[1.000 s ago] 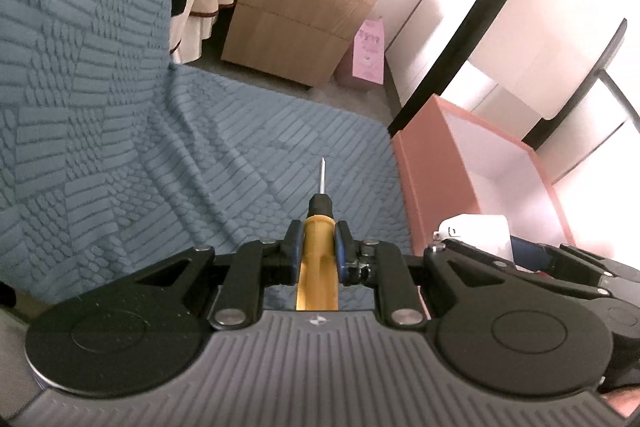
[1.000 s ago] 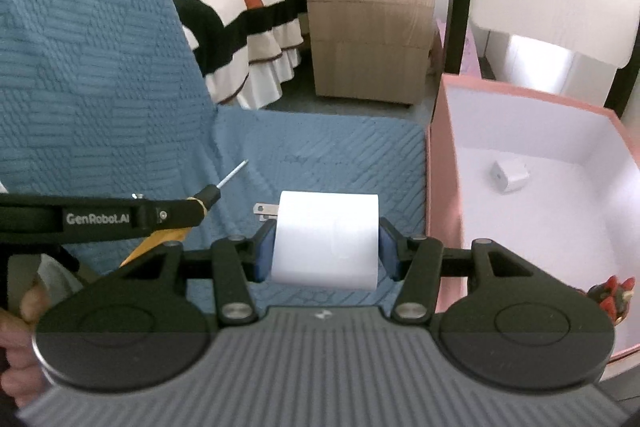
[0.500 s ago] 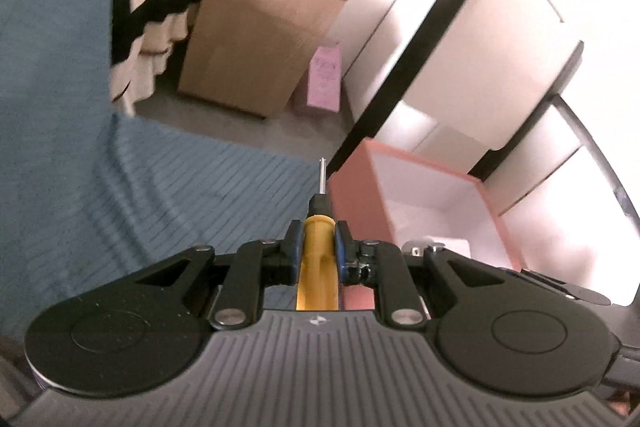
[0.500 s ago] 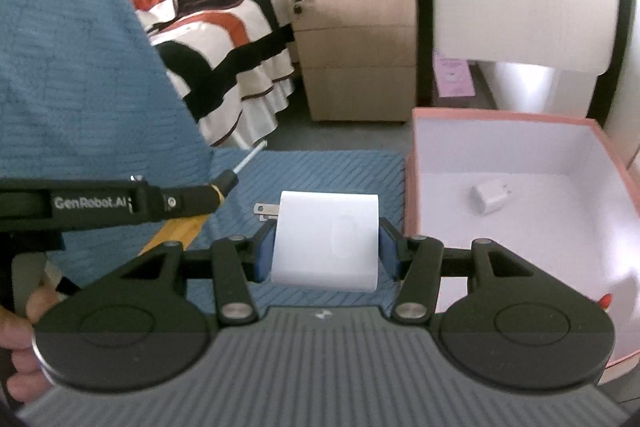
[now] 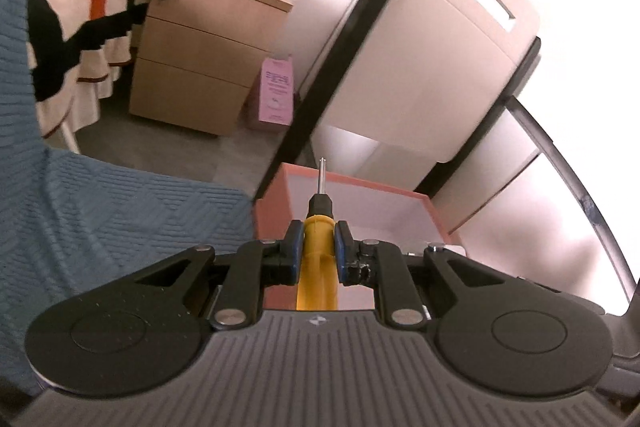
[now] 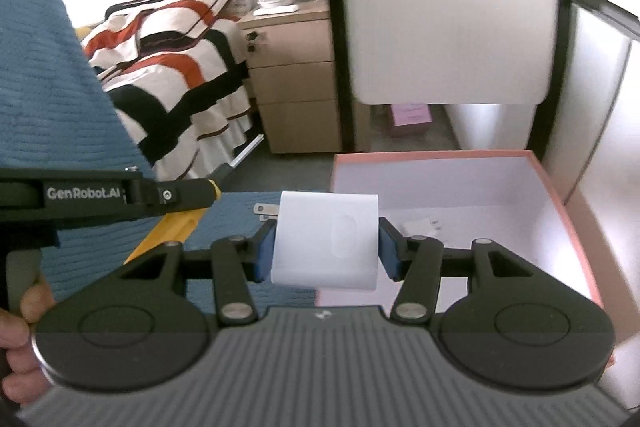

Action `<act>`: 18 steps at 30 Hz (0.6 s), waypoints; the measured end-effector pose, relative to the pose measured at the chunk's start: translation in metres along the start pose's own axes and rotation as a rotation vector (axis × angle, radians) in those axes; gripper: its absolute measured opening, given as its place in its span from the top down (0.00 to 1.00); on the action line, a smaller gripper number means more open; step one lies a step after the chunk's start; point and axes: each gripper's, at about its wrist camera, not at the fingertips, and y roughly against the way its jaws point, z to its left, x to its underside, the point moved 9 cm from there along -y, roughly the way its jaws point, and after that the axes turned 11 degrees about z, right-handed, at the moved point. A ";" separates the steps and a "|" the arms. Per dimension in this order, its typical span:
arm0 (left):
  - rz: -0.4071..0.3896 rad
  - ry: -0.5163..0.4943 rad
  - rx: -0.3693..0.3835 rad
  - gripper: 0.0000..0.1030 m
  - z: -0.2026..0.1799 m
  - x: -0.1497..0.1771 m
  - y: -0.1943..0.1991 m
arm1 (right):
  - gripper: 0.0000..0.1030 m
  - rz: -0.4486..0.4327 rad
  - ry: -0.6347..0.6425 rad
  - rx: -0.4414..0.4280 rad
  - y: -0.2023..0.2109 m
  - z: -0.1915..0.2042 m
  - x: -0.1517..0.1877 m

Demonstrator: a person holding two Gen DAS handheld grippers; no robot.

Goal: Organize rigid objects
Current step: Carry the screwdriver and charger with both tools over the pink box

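Note:
My left gripper [image 5: 317, 241] is shut on a yellow-handled screwdriver [image 5: 319, 227], its metal tip pointing over the near rim of the pink box [image 5: 276, 211]. My right gripper [image 6: 327, 241] is shut on a white plug adapter [image 6: 326, 239] with metal prongs on its left side, held at the left rim of the pink box [image 6: 568, 215]. A small white charger [image 6: 420, 225] lies on the box's white floor. The left gripper and the screwdriver handle [image 6: 172, 231] show at the left of the right wrist view.
The blue textured cloth [image 5: 120, 211] covers the surface left of the box. A wooden drawer cabinet [image 5: 200, 47], a striped bed [image 6: 168, 59], a pink bag [image 5: 276, 91] and a white cabinet with black frame [image 6: 448, 7] stand beyond.
Both grippers have moved right and up toward the pink box with their objects still held. The screwdriver tip now points over the box rim instead of the blue cloth.

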 end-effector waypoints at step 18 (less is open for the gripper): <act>0.171 -0.060 -0.011 0.81 -0.052 0.019 -0.126 | 0.47 0.111 -0.140 0.074 -0.051 -0.109 0.027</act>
